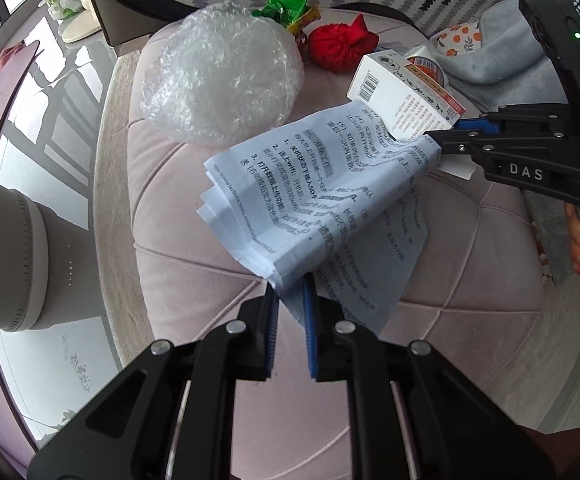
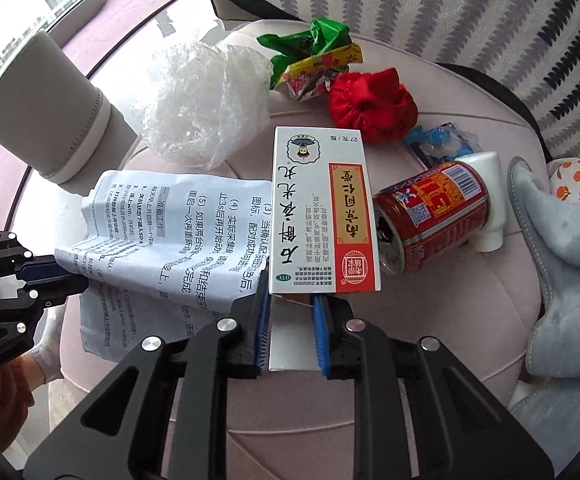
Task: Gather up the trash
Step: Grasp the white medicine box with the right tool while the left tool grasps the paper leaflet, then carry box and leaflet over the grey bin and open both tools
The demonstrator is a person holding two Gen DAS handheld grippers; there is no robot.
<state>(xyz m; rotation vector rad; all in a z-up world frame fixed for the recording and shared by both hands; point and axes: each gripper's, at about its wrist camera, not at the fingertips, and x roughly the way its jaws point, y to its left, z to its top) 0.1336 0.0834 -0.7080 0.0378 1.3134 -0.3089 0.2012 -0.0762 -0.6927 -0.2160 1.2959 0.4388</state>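
Your left gripper (image 1: pixel 290 292) is clenched on the folded printed sheet (image 1: pixel 310 200), its Chinese text mentioning "wifi". Your right gripper (image 2: pixel 290 304) grasps the white carton (image 2: pixel 322 208), marked "OTC", with a barcode on its end. Both hang over the pink ottoman (image 2: pixel 430 340), where a red drink can (image 2: pixel 430 220) lies open-mouthed. "DAS" is printed on the right gripper.

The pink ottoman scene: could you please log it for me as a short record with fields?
surface: pink ottoman
left gripper: shut on printed paper
right gripper: shut on white medicine box
still lying there: bubble wrap, green wrapper, red cloth pouch, red can
beside ottoman: grey bin
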